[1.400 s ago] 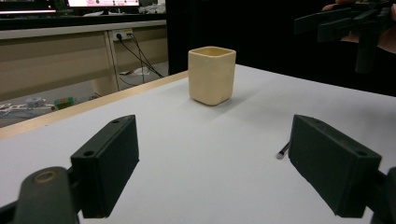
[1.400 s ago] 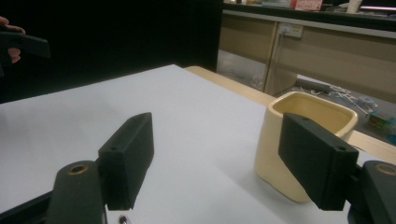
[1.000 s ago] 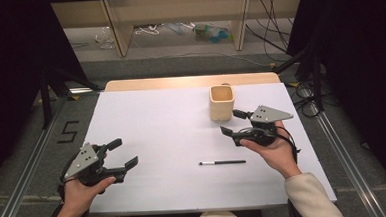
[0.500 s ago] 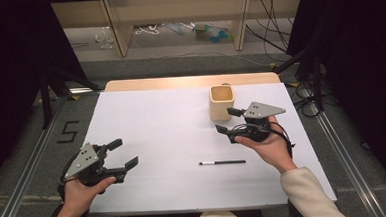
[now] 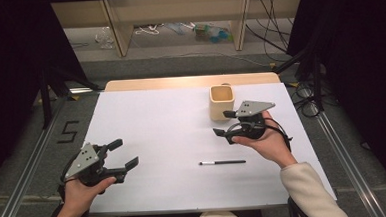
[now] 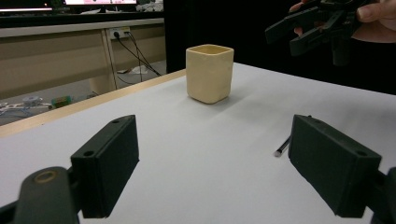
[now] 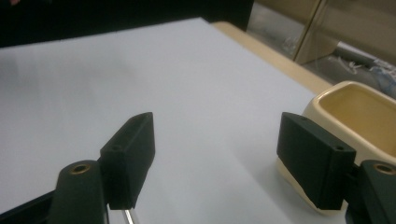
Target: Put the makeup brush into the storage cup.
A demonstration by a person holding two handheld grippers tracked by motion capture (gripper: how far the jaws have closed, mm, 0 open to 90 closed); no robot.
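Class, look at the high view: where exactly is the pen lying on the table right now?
The pen lies flat on the white table, right of centre, nearer the person than the cream cup and just below the right gripper.

walls: black curtains [image 5: 9, 73] | floor: grey, cables [image 5: 272, 29] | furniture: wooden shelf legs [image 5: 119, 34]

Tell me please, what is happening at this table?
A person holds a two-jaw gripper in each hand over a white table. The right gripper is open, raised beside the cream cup. A black pen lies flat nearer the person, untouched. The left gripper is open too, low near the table's front left.
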